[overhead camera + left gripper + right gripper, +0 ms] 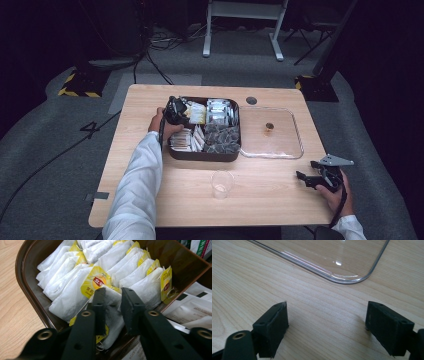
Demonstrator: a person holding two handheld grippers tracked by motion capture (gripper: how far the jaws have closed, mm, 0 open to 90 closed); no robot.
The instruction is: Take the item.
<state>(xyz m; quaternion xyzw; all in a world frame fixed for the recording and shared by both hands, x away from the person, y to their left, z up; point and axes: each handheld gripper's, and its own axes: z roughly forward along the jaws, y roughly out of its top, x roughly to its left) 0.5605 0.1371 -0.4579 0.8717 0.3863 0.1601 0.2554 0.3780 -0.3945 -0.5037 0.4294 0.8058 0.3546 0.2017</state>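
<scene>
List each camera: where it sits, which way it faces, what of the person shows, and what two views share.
High view: above the person's side, facing forward and down on the table; both sleeves and hands show.
Left gripper view: on the left tongs, looking into the brown tray; its jaws pinch a tea bag.
Right gripper view: on the right tongs, low over the wood, jaws apart.
Shared: the clear lid also appears in the high view.

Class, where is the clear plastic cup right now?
In the high view the cup stands upright on the table, just nearer the person than the brown tray, between the two hands.
</scene>
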